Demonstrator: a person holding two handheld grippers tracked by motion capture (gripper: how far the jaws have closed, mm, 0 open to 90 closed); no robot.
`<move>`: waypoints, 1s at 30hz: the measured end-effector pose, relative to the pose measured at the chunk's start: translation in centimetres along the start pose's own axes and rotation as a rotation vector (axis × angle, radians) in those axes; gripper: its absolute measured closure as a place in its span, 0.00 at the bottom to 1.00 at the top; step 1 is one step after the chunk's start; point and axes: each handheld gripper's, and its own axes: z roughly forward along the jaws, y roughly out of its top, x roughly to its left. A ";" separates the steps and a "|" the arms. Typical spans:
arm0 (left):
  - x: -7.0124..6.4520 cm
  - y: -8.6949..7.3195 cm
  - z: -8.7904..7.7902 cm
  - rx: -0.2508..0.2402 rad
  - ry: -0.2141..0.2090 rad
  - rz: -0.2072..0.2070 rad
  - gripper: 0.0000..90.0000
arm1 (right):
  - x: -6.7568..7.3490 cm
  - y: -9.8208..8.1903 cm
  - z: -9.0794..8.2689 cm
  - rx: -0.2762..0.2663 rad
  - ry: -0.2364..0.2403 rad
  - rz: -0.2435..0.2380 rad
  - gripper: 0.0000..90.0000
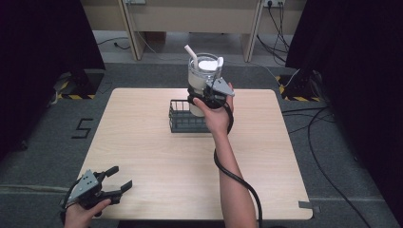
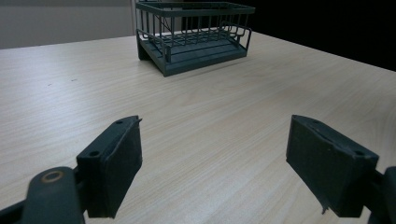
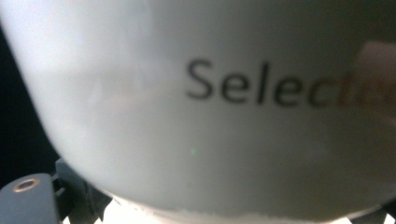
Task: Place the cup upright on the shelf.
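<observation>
A white cup (image 1: 199, 78) with a clear upper part and dark lettering (image 3: 210, 116) has a white straw and another white piece sticking out of its top. My right gripper (image 1: 203, 96) is shut on its lower side and holds it in the air over the back of the black wire basket (image 1: 183, 121). Nothing lies in the basket (image 2: 196, 46). My left gripper (image 1: 121, 177) rests low at the table's near left corner, its jaws open (image 2: 215, 154) and nothing between them, pointing toward the basket.
The light wooden table (image 1: 157, 156) stands on grey carpet. Cables run across the floor at the right, and black curtains hang on both sides. A wooden bench stands beyond the far edge.
</observation>
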 end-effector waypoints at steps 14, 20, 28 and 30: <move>0.0 0.0 0.0 -0.001 0.001 -0.001 0.20 | -0.5 -0.1 1.0 0.009 -0.013 0.001 0.12; 0.0 0.0 0.0 -0.005 -0.001 -0.001 0.19 | -0.6 -0.1 1.5 0.011 -0.017 0.002 0.12; 0.0 0.0 0.0 -0.005 -0.001 -0.002 0.19 | -0.7 -0.5 2.0 0.023 -0.023 0.001 0.12; 0.0 0.0 0.0 -0.006 -0.001 -0.002 0.19 | -0.7 -0.8 2.2 0.032 -0.025 0.008 0.12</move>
